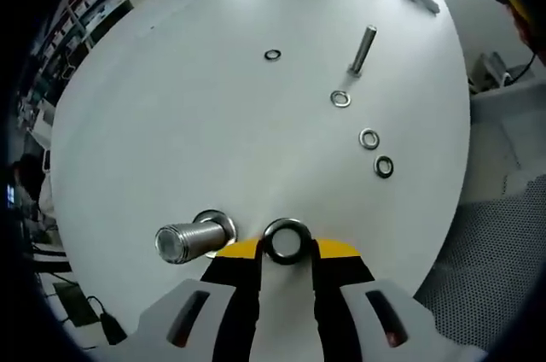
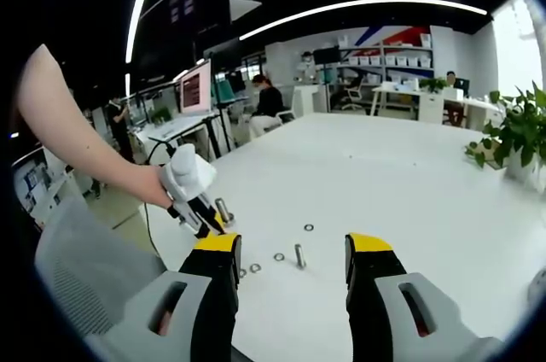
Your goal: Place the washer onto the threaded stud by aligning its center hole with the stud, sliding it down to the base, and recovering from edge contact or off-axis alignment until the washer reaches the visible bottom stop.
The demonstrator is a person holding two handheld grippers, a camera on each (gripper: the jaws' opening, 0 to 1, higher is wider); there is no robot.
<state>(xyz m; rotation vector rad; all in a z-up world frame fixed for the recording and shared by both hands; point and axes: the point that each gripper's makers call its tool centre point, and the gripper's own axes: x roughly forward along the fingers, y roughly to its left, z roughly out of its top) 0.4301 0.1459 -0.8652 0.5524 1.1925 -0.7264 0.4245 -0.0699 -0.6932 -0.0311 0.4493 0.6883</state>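
Observation:
My left gripper [image 1: 286, 247] is shut on a dark ring washer [image 1: 286, 241], held edge-up between its yellow tips just right of a threaded stud [image 1: 186, 242]. That stud stands on a wide base [image 1: 217, 227] near the table's edge. A second, slimmer stud [image 1: 363, 48] stands farther off, with several loose washers around it, one [image 1: 340, 98] at its foot. In the right gripper view my right gripper [image 2: 293, 244] is open above the table. A person's hand holds the left gripper [image 2: 212, 221] beside the near stud [image 2: 223, 208]. The slim stud [image 2: 299, 255] stands apart.
The round white table [image 1: 171, 123] carries loose washers [image 1: 368, 138] [image 1: 384, 166] [image 1: 272, 55]. A mesh chair [image 1: 495, 251] stands past its edge. A potted plant [image 2: 516, 136] sits at the table's right. Desks and seated people are in the background.

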